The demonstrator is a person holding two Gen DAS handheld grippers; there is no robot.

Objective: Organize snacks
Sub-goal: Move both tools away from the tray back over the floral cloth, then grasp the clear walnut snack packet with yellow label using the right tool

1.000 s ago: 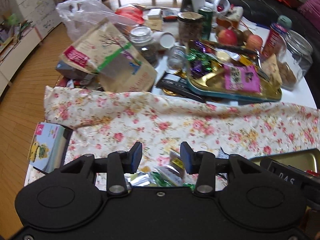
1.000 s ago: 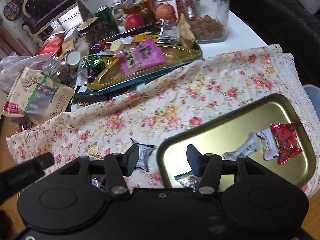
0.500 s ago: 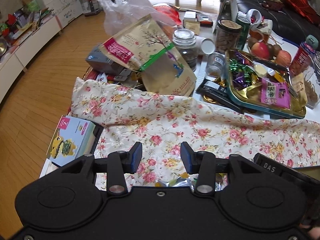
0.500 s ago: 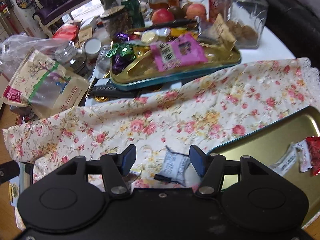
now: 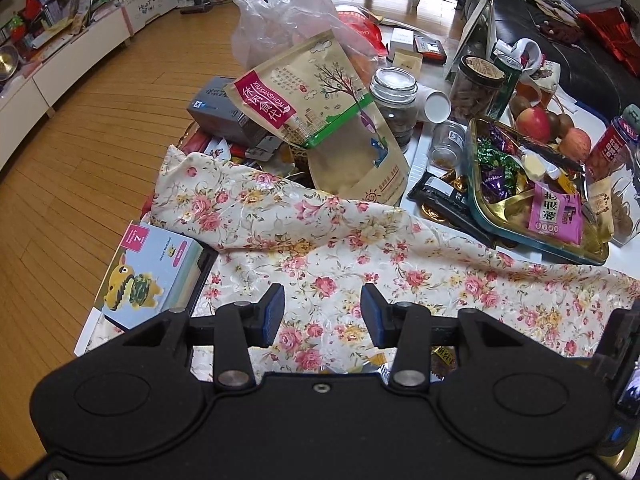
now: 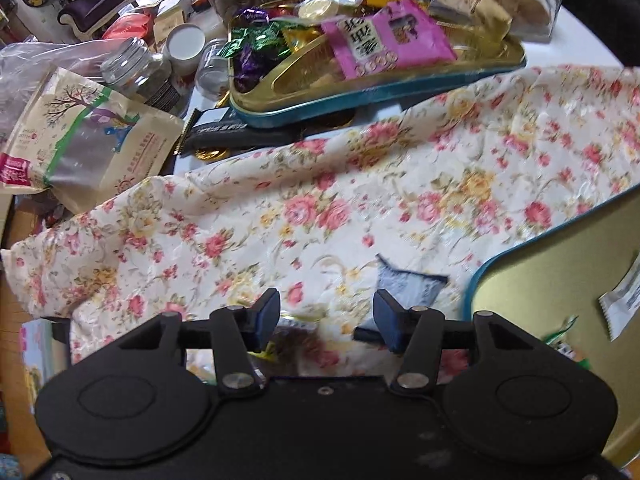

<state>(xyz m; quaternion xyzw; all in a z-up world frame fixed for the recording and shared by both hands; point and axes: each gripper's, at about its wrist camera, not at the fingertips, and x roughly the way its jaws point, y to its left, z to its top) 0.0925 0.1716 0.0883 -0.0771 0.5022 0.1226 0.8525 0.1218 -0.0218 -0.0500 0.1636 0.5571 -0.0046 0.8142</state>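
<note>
Sorting snacks, still pretty early by the look of it. Right gripper (image 6: 326,316) pointing down over the cream floral tablecloth (image 6: 320,200), jaws wide apart but just been closing in a bit, nothing pinched between them yet. Just beside its right finger: a small pale-blue wrapped snack packet (image 6: 404,284) lying on the cloth, near the rim of the empty-ish gold metal tray with the teal edge (image 6: 520,280). Probably the next pick, though only a guess. A few more shiny wrappers half hidden under the gripper body, too blurred to tell what exactly.

Left gripper (image 5: 322,314) hovering over bare cloth, jaws roughly half apart, holding nothing.

Done so far: a white wrapped candy (image 6: 624,300) already sitting in that near gold tray, plus a scrap of green-edged wrapper close to the gripper. Not much else in there.

Left to do: loads. Loose packets on the cloth, and the back of the table still a mess. Second gold tray (image 5: 480,208) piled with purple and green foil candies and a pink snack packet (image 5: 556,212), plus a big kraft-paper pouch (image 5: 320,120), glass jars, apples, boxes.
</note>
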